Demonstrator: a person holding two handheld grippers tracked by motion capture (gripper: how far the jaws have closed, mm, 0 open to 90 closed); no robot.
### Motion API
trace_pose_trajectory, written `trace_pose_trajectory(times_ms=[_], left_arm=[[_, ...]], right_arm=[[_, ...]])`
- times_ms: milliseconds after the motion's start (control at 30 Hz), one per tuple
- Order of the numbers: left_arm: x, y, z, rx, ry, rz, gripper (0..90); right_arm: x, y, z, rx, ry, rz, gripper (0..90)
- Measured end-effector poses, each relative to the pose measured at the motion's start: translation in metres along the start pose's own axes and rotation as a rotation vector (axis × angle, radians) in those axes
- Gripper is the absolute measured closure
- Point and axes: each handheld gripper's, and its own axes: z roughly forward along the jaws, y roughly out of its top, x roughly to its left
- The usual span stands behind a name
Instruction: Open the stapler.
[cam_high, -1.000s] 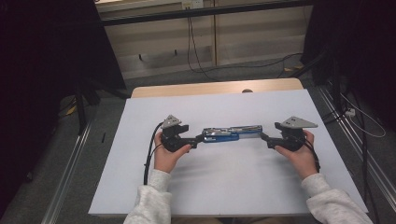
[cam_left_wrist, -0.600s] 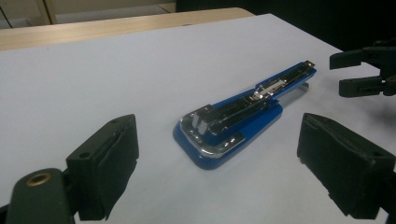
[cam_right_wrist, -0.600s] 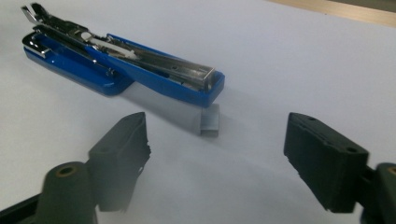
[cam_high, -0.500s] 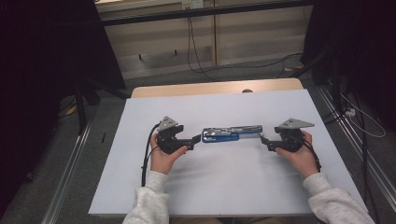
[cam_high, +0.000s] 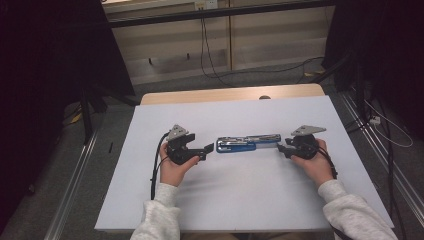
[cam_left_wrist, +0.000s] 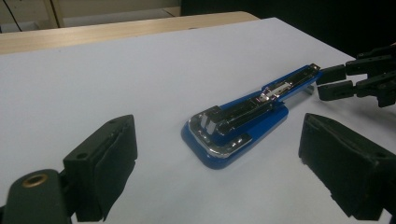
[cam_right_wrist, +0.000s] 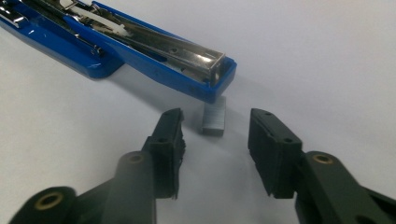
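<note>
The blue stapler (cam_high: 247, 144) lies opened flat on the white worktop (cam_high: 240, 200), its long axis running across the high view from left to right; its broad rounded end points toward the left gripper (cam_high: 209, 149) and its narrow end toward the right gripper (cam_high: 281, 147); the metal staple channel faces upward along its length. In the left gripper view the stapler (cam_left_wrist: 243, 123) sits ahead of the jaws, apart from both pads, with the left gripper (cam_left_wrist: 217, 163) spread wide and holding nothing. In the right gripper view the narrow end of the stapler (cam_right_wrist: 140, 46) lies just beyond the jaw tips, and a small grey strip of staples (cam_right_wrist: 215, 116) rests on the worktop just below that end, between the two pads of the right gripper (cam_right_wrist: 215, 135) but touching neither; those jaws have just been closing and still stand apart. The far end of the stapler is cut off at the top left edge of the right gripper view; in the high view the staples are too small to make out.
</note>
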Motion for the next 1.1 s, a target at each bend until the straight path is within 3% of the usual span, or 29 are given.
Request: trace_pose_trajectory(times_ms=[200,600,1100], left_arm=[[0.0013,0.0003,-0.0007,-0.003,0.005,0.000,11.7],[0.0012,-0.0001,-0.0003,0.004,0.007,0.004,11.8],[0.0020,0.0005,-0.0020,-0.010,0.013,0.000,11.8]], right_arm=[[-0.0011,0.0026,0.0047,0.028,-0.004,-0.004,65.2],[-0.0020,0.0052,0.0084,0.032,0.018,-0.004,75.8],[-0.0046,0.0050,0.0072,0.034,0.024,-0.003,79.1]])
